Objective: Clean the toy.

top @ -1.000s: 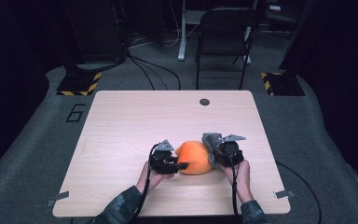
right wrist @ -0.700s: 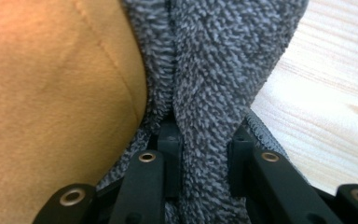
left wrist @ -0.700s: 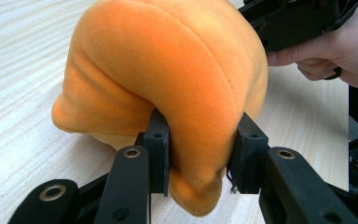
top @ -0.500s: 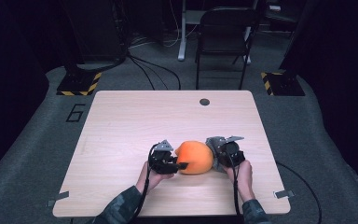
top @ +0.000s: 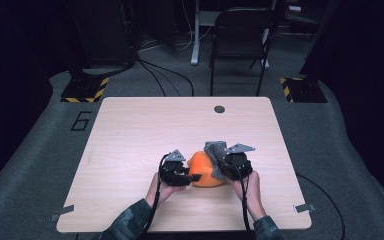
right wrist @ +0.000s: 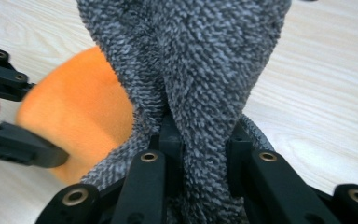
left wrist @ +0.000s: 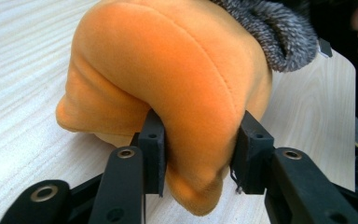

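While left hand-held gripper (left wrist: 198, 158) pinches orange plush (left wrist: 168, 79), its jaws just easing, right hand-held gripper (right wrist: 204, 154) clamps grey cover (right wrist: 196, 60).

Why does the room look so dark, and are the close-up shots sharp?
High view: light falls on the table alone, the floor and chair stay dim. Left gripper view: the orange plush is crisp, the far corner soft. Right gripper view: the grey fabric is sharp, orange edges blurred.

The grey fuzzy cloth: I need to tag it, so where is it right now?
High view: the grey fuzzy cloth sits at the table's near middle, draped over the orange plush's right side, pinched by the right gripper.
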A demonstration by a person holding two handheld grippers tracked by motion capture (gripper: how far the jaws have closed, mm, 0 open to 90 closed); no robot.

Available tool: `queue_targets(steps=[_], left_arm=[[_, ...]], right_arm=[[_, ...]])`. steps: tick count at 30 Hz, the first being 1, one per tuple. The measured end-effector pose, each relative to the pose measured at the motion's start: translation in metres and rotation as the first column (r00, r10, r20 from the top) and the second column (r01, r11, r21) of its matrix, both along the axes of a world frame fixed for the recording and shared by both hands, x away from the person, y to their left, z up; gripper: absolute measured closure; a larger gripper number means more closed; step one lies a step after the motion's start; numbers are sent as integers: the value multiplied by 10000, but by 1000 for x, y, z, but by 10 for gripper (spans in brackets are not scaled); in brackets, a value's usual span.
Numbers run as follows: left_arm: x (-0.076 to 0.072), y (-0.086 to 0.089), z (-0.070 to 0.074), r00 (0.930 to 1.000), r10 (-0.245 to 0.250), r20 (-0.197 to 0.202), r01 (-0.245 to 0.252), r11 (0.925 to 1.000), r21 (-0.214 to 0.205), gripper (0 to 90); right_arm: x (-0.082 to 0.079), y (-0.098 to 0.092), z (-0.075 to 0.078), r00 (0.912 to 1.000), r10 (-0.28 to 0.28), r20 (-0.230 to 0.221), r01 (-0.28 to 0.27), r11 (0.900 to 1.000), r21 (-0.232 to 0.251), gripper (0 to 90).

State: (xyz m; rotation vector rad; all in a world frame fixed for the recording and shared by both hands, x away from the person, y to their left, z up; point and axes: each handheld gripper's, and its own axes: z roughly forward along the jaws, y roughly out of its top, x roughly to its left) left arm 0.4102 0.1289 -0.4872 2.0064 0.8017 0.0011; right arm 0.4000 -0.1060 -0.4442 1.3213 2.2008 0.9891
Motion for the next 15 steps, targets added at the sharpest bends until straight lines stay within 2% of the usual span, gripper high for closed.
queue_targets(steps=[3,6,8,9,11,12,14,15], left_arm=[[0,0,0,9997,-161,158,160,9999,58,547],[1,1,1,9987,-246,442,244,9997,54,426],[0,2,1,9959,-478,765,471,9988,106,353],[0,3,2,9933,-528,1023,500,9983,296,330],[-1,5,3,9839,-813,1591,745,9960,485,278],[-3,5,4,9782,-766,1929,672,9962,551,237],[-5,6,5,9641,-1039,2444,865,9930,810,192],[-7,5,5,9548,-1161,2735,915,9907,1012,164]], right_arm=[[1,-1,0,9999,53,101,-52,9999,-102,751],[0,0,-1,10000,-35,72,36,9999,-134,751],[1,-1,-2,10000,-5,89,6,9999,-136,751],[1,-1,-2,9999,-105,72,106,9998,-154,751],[4,-5,-3,10000,60,29,-60,9999,-124,751],[4,-5,-3,10000,-33,38,33,10000,-24,751],[5,-5,-4,10000,13,0,-13,10000,-15,751],[5,-4,-3,10000,10,-24,-10,10000,-18,751]])
